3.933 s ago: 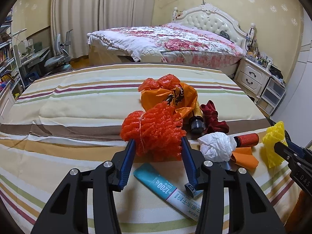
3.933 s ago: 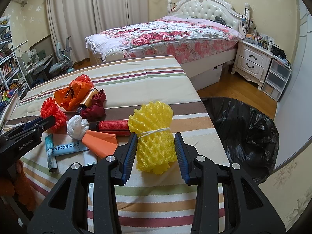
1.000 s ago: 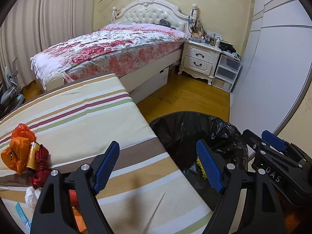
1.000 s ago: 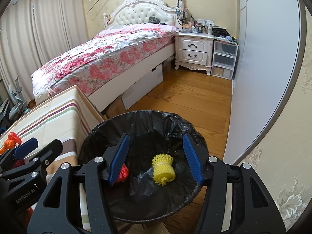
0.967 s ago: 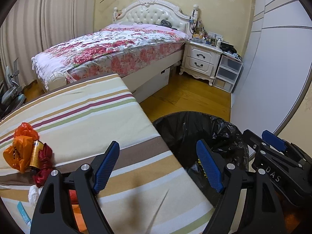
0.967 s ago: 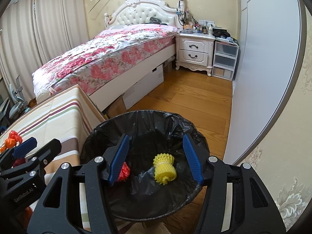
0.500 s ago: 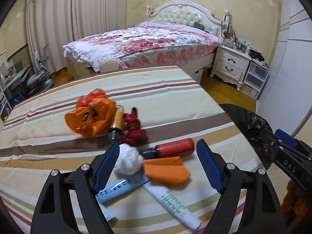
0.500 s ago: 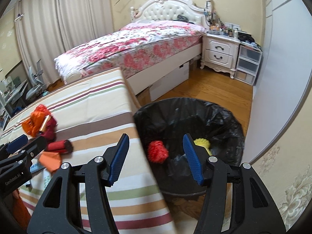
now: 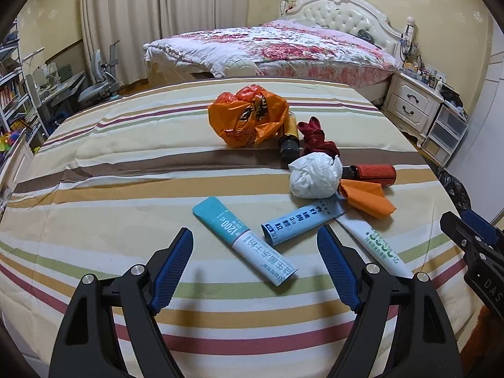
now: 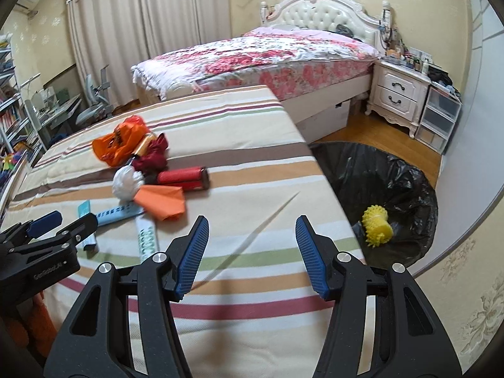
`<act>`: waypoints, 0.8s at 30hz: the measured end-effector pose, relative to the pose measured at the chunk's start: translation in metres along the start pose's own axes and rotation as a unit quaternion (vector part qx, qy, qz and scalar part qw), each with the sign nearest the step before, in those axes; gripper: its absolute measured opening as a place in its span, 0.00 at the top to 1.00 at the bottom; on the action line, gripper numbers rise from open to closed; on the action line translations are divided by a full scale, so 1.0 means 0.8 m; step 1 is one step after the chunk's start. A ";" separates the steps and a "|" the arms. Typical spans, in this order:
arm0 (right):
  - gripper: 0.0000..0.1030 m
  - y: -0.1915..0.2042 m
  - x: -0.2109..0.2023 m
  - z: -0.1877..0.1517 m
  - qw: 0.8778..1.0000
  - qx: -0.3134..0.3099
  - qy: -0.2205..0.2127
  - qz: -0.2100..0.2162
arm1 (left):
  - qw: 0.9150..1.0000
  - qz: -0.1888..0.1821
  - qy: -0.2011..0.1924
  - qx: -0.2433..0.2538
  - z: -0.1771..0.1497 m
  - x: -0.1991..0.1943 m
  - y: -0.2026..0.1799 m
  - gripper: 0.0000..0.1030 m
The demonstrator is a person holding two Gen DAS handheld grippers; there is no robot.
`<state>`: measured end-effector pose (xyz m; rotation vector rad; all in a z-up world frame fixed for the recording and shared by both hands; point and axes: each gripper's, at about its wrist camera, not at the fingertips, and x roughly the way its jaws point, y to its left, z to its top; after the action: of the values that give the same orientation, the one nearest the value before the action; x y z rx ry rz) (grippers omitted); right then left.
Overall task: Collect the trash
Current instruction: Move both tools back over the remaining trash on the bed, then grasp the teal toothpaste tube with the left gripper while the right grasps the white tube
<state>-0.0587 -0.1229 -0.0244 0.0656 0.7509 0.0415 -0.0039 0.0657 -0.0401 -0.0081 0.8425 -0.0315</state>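
**Still loose: tubes may slip**

Both empty: left gripper [image 9: 254, 261] spread over the teal tube [image 9: 244, 240], right gripper [image 10: 252, 250] apart above the striped cloth [image 10: 267, 189]. Flat tubes overlap; pinching one could drag its neighbours. Bin [image 10: 406, 176] sits right, off the edge.

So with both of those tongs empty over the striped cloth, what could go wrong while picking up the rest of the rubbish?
1. The white paper ball, orange paper and red tube lie touching; closing on one could drag or knock the others.
2. The flat teal-and-white tube lies low on the striped cloth, so the left tongs might pinch fabric along with it.
3. The black bin sits beside the table edge; a loose grip could drop things on the floor.
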 end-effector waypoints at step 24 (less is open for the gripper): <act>0.46 0.024 0.011 -0.007 1.000 -0.020 0.012 0.014 | 0.999 0.004 0.034 -0.006 -0.018 0.008 0.035 0.24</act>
<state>-0.0567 -0.1027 -0.0329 0.0370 0.7735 0.0834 -0.0102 0.0939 -0.0549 -0.0157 0.9098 -0.0186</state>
